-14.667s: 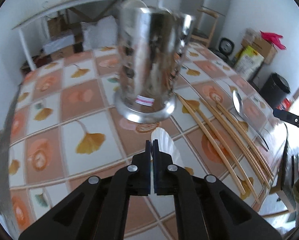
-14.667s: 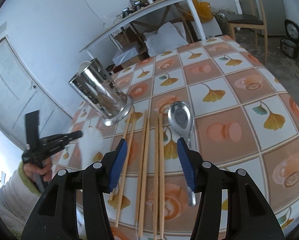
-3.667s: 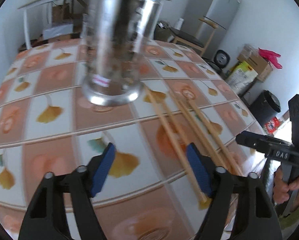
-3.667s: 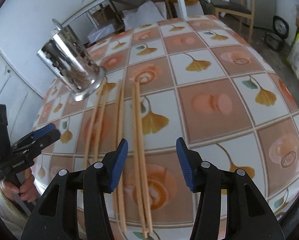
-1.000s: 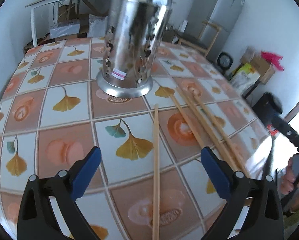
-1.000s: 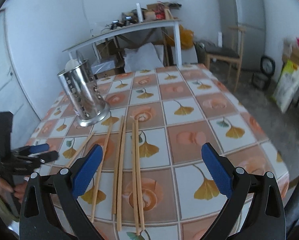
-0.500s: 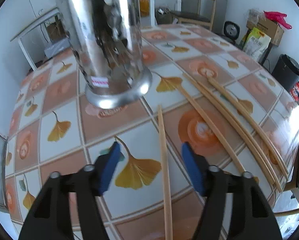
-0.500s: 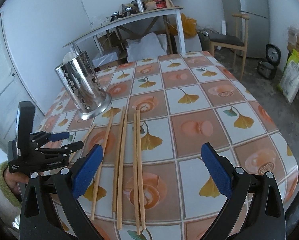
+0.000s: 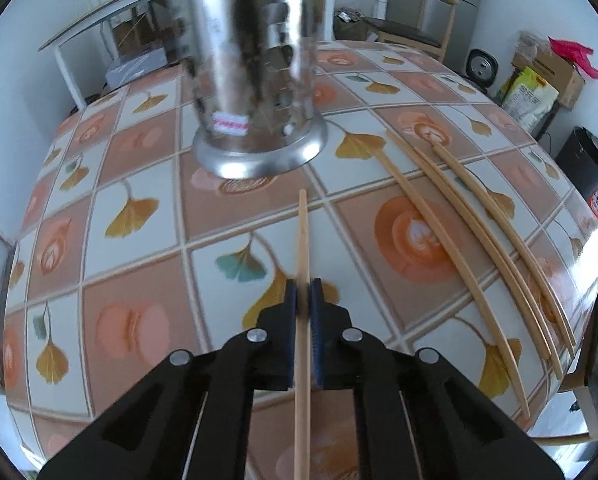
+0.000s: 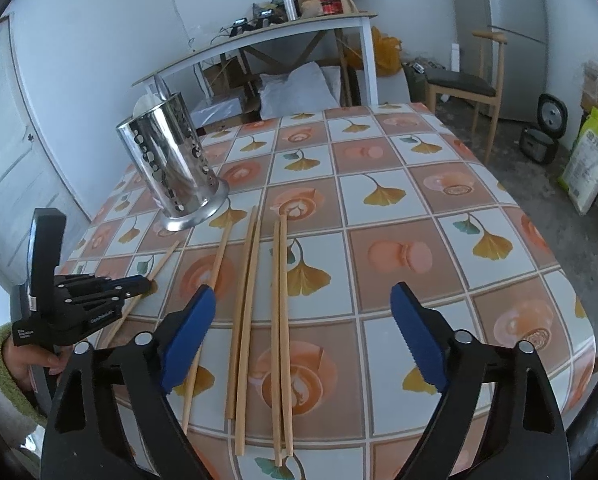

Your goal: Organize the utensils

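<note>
A single wooden chopstick (image 9: pixel 302 232) lies on the tiled tablecloth, pointing at the perforated steel utensil holder (image 9: pixel 255 80). My left gripper (image 9: pixel 303 292) is closing and its blue pads press the chopstick from both sides. In the right wrist view the left gripper (image 10: pixel 145 282) sits low at the table's left edge with that chopstick (image 10: pixel 163 258) in it. Several more chopsticks (image 10: pixel 255 280) lie side by side in front of my right gripper (image 10: pixel 302 292), whose jaws are closing from wide with nothing gripped. The holder (image 10: pixel 175 168) stands upright with a white spoon (image 10: pixel 145 104) inside.
The table (image 10: pixel 419 208) has a leaf-patterned cloth. A white desk (image 10: pixel 259 36) with clutter stands behind it. A wooden chair (image 10: pixel 463 80), a bag (image 10: pixel 587 160) and a black bin (image 9: pixel 583 160) stand on the floor to the right. A sleeved hand (image 10: pixel 15 356) holds the left gripper.
My left gripper has dropped toward the table and its jaws have come together on the lone chopstick. My right gripper's jaws have narrowed slightly; the other chopsticks lie as before.
</note>
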Motion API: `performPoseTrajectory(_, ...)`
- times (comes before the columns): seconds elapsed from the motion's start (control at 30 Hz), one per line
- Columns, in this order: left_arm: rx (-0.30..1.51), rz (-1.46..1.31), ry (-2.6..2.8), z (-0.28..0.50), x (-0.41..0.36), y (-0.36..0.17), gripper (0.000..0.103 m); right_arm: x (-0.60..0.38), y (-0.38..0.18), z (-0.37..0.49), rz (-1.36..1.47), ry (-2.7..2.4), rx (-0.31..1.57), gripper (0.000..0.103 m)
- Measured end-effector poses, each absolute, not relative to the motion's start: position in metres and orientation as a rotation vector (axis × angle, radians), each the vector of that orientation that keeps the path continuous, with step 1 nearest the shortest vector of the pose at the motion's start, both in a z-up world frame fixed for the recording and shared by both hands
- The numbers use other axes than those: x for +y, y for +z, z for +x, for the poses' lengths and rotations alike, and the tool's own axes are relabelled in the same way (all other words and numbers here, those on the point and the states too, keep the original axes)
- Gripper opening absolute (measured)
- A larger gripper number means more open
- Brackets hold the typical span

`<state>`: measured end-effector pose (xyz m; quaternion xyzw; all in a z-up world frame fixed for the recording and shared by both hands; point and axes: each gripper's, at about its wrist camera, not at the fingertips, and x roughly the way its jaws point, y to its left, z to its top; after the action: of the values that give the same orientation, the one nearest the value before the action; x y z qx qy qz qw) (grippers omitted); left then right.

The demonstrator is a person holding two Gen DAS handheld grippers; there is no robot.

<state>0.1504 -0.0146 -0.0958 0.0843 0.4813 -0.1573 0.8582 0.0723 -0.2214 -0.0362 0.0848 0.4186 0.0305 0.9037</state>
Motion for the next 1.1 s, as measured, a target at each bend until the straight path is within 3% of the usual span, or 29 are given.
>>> performPoseTrajectory(0.17, 1.026, 0.107, -0.282, 0.142, 0.008, -0.095, 0.006, -0.217, -0.043, 0.089, 0.157, 0.106, 0.902, 0.064)
performPoseTrajectory(0.43, 1.026, 0.068, -0.265, 0.137, 0.02, -0.095, 0.006, -0.201, -0.075, 0.122, 0.11, 0.167, 1.026, 0.025)
performPoseTrajectory(0.6, 1.025, 0.07, -0.267, 0.137, 0.021, -0.095, 0.006, -0.192, -0.086, 0.131, 0.052, 0.164, 1.059, 0.012)
performPoseTrajectory(0.83, 1.025, 0.069, -0.266, 0.137, 0.021, -0.095, 0.006, -0.187, -0.096, 0.135, -0.004, 0.163, 1.086, 0.005)
performPoseTrajectory(1.1, 1.03, 0.061, -0.269, 0.138, 0.021, -0.095, 0.006, -0.196, -0.097, 0.129, 0.008, 0.118, 1.127, 0.004)
